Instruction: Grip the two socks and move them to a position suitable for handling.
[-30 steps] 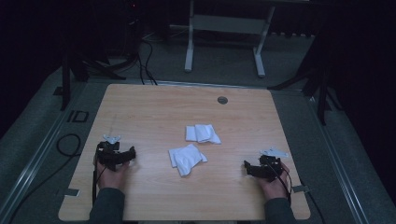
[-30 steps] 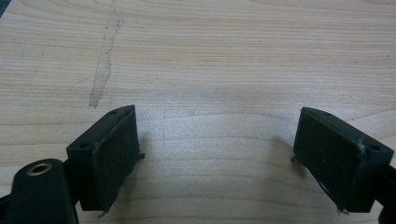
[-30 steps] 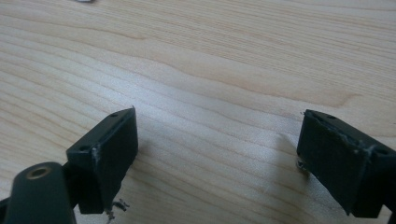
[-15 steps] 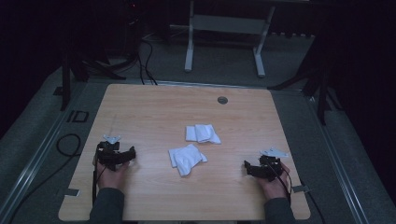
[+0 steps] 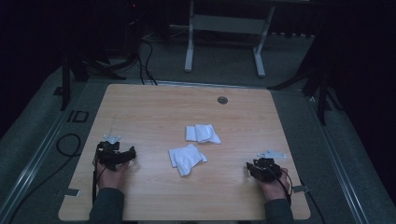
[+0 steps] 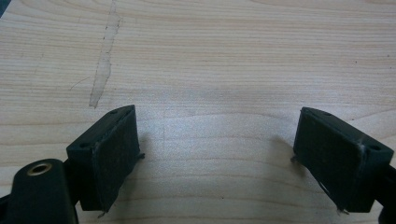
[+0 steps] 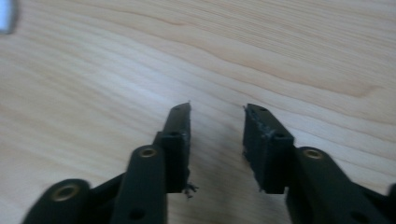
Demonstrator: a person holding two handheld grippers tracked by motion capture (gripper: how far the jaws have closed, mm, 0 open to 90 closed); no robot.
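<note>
At the near edge of a pale wooden table [image 5: 149,107], two forearms in from below, each hand around a black gripper. Left gripper [image 5: 122,156] low over the near-left corner, jaws spread wide with bare wood grain between them and a pale streak [image 6: 103,65] on the boards ahead in the left gripper view; holding nothing. Right gripper [image 5: 252,169] low over the near-right corner, jaws parted by a narrower gap over bare wood, likewise holding nothing; slightly blurred in the right gripper view. Grey three-cornered plates beside both tools, cables trailing back toward the sleeves. Between the hands, well apart from both, a crumpled white cloth [image 5: 186,158] just short of mid-table. Just beyond it and close by, a second white cloth [image 5: 202,133], flatter and partly folded. Open wood all around the pair, with wide bare margins out to the left, right and far edges. Near the far edge, a small round dark disc [image 5: 222,100] set in the tabletop. Past the table, grey floor, black cables [image 5: 144,56] and the white legs of a stand [image 5: 224,42] against a dark background.
</note>
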